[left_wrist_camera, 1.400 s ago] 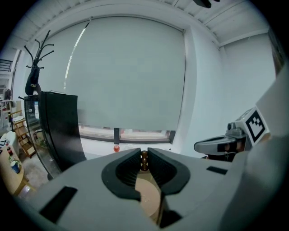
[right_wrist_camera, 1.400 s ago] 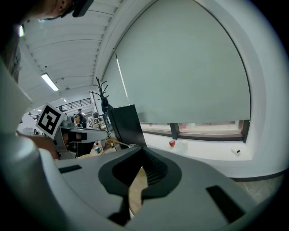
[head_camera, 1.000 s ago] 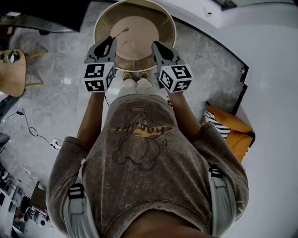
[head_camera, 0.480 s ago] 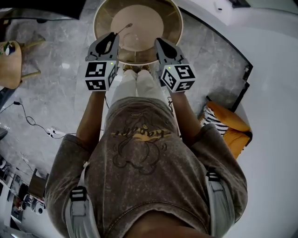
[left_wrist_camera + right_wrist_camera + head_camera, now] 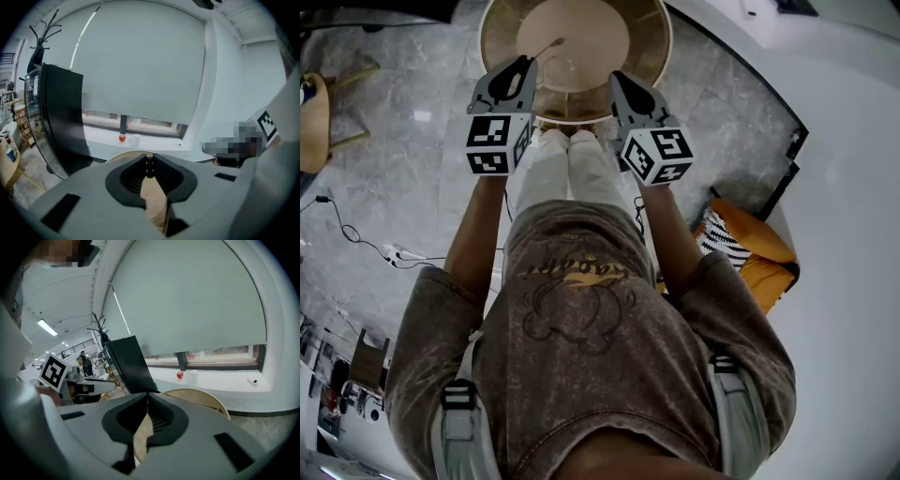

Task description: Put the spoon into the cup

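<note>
Round wooden table has slid up, far rim now cut off at the frame's top. Left gripper and right gripper nudged upward too, and more of the white trousers shows mid-frame.

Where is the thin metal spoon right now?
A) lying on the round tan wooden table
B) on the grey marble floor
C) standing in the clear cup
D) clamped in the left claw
A: the thin metal spoon lies on the round tan wooden table, just beyond the tip of the left claw, whose jaws are together with nothing between them.
</note>
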`<state>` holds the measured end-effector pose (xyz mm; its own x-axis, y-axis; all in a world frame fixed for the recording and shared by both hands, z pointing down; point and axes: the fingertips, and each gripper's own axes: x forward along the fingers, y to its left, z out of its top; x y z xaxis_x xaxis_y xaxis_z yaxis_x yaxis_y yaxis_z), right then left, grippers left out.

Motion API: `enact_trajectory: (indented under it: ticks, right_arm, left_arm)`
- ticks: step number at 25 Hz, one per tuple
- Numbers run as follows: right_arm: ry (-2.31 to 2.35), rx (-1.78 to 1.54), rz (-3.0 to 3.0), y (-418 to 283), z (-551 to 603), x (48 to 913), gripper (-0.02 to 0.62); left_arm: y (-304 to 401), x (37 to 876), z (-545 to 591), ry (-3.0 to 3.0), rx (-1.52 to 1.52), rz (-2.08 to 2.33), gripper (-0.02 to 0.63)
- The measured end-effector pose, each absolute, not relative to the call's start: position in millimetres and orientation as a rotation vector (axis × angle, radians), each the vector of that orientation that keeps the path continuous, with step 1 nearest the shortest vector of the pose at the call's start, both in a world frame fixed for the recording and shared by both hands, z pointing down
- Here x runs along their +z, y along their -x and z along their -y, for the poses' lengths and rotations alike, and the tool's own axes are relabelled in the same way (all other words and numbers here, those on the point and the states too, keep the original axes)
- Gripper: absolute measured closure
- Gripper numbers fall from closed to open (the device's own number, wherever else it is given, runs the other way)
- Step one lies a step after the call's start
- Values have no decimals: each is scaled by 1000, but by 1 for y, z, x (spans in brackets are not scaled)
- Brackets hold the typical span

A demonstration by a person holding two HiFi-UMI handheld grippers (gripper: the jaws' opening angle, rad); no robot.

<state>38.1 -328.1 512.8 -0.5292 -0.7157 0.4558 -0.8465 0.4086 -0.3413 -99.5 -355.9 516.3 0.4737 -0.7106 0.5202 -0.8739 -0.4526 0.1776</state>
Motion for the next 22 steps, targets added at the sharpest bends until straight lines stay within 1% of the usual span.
enact_trajectory:
  ticks: [22]
  right_arm:
    - [-1339,819,2435,-43,305,515,575]
  left_arm:
    - [94,613,343,-2133,597,1321,548]
